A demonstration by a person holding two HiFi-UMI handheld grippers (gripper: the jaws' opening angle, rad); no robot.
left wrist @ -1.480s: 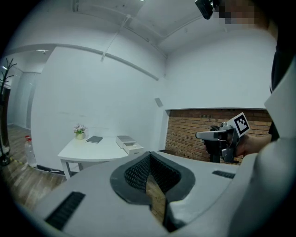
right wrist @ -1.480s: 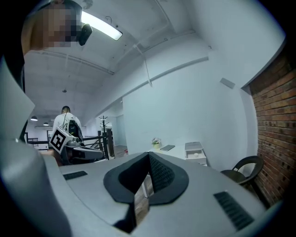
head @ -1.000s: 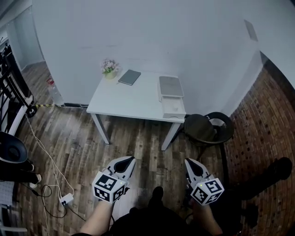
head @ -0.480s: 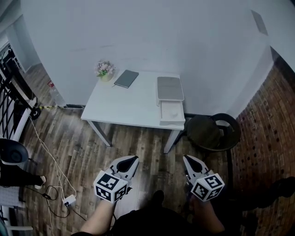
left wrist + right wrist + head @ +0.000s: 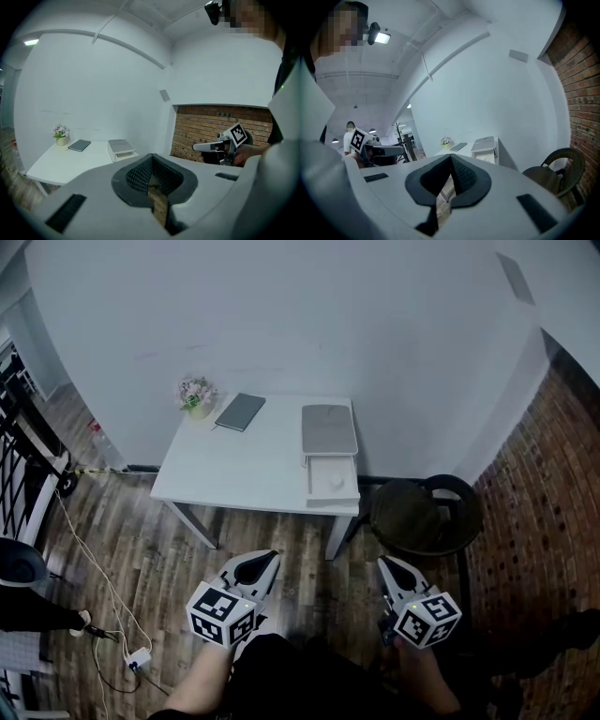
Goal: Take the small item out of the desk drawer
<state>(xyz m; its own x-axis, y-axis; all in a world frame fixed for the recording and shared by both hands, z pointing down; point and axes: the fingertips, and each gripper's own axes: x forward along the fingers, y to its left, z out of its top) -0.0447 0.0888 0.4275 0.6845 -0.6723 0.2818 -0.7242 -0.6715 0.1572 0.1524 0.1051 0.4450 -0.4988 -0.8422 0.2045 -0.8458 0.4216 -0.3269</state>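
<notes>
A white desk (image 5: 246,468) stands against the wall. On its right end sits a white drawer box (image 5: 329,427) with its lower drawer (image 5: 317,479) pulled out. A small white item (image 5: 336,481) lies inside that drawer. Both grippers hang over the wooden floor, well short of the desk. My left gripper (image 5: 266,559) is shut and empty, and my right gripper (image 5: 384,564) is also shut and empty. In the left gripper view the left gripper (image 5: 151,157) points toward the desk, with the drawer box (image 5: 121,146) far off. The right gripper view shows the right gripper (image 5: 450,157) below the distant drawer box (image 5: 485,145).
A dark notebook (image 5: 240,412) and a small flower pot (image 5: 195,393) sit at the desk's back left. A round dark chair (image 5: 422,515) stands right of the desk. Cables and a power strip (image 5: 137,659) lie on the floor at left, near a black rack (image 5: 23,442).
The person has walked toward the desk with both grippers carried forward. The desk has slid left and slightly lower in the head view, and the chair looks larger. Both grippers stay shut.
</notes>
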